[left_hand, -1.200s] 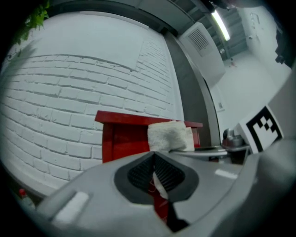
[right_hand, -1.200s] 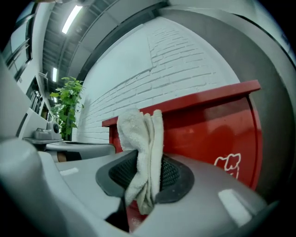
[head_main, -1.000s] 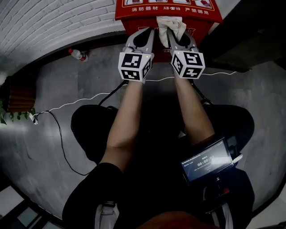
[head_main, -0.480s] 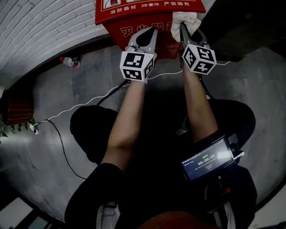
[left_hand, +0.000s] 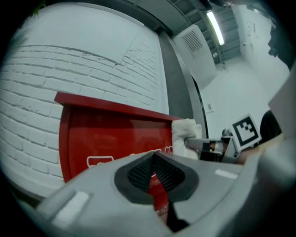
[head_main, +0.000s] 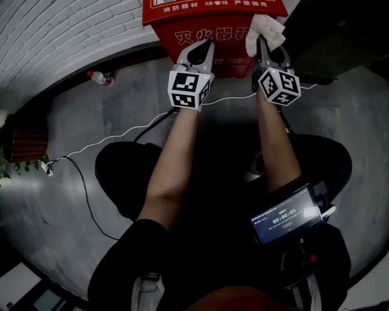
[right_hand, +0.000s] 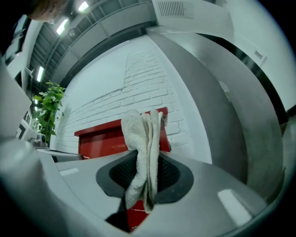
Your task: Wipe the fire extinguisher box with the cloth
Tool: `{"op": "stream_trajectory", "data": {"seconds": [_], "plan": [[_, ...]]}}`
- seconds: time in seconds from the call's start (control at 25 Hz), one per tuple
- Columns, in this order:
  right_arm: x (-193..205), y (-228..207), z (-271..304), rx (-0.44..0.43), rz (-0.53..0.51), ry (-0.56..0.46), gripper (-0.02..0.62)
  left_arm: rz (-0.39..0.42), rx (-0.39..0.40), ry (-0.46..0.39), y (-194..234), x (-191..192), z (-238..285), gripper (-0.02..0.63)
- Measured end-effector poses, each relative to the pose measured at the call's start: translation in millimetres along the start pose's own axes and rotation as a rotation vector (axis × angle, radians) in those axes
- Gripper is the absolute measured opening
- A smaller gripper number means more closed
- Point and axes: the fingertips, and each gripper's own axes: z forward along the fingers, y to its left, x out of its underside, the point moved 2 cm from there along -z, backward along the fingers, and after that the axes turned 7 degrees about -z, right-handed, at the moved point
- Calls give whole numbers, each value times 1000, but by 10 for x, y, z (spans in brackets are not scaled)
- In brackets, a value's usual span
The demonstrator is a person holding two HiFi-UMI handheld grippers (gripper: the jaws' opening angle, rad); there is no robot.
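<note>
white brick wall (head_main: pixel 55 36) | grey floor (head_main: pixel 79 109) — green plant (right_hand: pixel 46 104) | ceiling strip lights (left_hand: pixel 215 28)

The head view's top edge is cutting off the fire extinguisher box (head_main: pixel 206 18) beyond its near part. The left gripper (head_main: pixel 202 47) is covering some white print on its front, and the cloth (head_main: pixel 265 29) is hiding its right front corner (characters there cannot be read). The bottle (head_main: pixel 100 77) is showing too small for its label to be told.
</note>
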Motion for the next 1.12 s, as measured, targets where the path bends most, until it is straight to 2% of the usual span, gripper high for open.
{"op": "stream_trajectory", "data": {"seconds": [0.24,0.4,0.52,0.68,0.92,1.12], "plan": [[112,739,-43,-130,-16,-23,97,40,-66,-50,252,79,-317,3],[340,1335,-13,-239,-42,25,97,31,-116,-41,457,192,-519,3],[593,1642,16,-298,-42,75,97,52,-152,-10,619,377,-664,3],[869,1899,83,-340,-22,123,97,36,-193,38,821,625,-847,3],[1164,2313,199,-403,-16,174,97,0,-261,78,1113,796,-1075,3],[1376,2379,317,-377,7,219,97,-3,-274,77,1192,855,-1092,3]]}}
